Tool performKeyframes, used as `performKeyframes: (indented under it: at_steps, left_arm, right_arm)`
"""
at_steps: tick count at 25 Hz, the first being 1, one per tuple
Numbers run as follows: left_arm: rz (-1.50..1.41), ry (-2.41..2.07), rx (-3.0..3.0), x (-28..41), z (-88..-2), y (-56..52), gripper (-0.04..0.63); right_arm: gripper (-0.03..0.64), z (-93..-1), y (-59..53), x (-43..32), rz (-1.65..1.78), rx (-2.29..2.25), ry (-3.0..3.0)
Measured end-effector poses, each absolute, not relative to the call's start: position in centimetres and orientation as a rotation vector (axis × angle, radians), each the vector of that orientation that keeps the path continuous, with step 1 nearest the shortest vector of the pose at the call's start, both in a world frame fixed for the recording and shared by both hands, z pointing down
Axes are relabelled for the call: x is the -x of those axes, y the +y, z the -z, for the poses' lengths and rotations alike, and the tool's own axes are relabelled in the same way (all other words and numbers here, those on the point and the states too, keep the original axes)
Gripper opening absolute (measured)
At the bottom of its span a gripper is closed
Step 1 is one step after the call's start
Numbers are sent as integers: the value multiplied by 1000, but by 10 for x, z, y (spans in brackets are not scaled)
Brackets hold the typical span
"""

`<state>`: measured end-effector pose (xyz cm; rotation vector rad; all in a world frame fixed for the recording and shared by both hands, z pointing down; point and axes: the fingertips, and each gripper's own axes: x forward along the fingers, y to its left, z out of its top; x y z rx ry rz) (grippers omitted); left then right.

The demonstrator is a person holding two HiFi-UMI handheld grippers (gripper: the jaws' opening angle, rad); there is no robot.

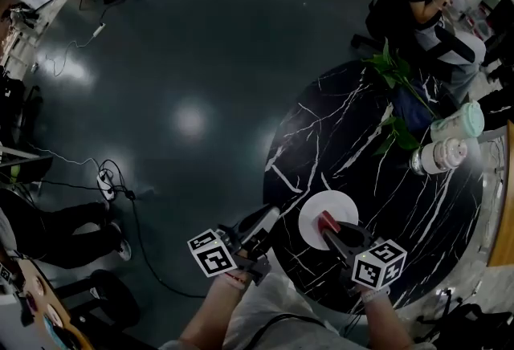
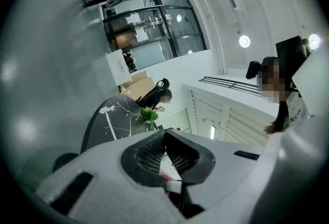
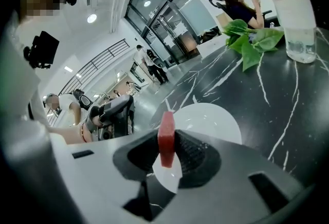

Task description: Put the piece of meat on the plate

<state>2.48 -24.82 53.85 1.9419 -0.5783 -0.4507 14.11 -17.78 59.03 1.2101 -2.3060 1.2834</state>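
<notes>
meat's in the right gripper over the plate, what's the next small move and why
Probably ease the right gripper down a touch and open it: the meat is clamped upright between its jaws, directly over the white plate.

Pale grey left tongs [image 1: 267,220] and right tongs [image 1: 329,228], black ribbed pads [image 3: 193,153], black-and-white marker cubes [image 1: 213,252], light grey garment [image 1: 265,304] at bottom centre.

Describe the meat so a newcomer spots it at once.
Find the round black white-veined table, then the white plate at its near edge. Over it the right gripper clamps the meat, a small slab, the only red thing there.
</notes>
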Motion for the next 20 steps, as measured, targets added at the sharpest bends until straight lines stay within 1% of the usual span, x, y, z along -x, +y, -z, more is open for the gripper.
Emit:
performKeyframes:
  at_steps: [4,14,17,20]
  left_arm:
    - [456,-582,-1939,-23,-539,-248,9]
    - [468,-592,-1931,-20,-539,-248,9]
    - [473,-586,-1931,-21,-538,-247,9]
    - [470,-578,-1929,-23,-538,-245,9]
  right_arm:
    - [89,-590,-181,-142,-1266,-1216,-2302]
    - [91,-595,-179,-144,-1028,-1174,-2238]
    - [111,-595,-179,-150,-929,-1202,-2190]
    - [146,-596,-180,-156,-844,-1215,-2149]
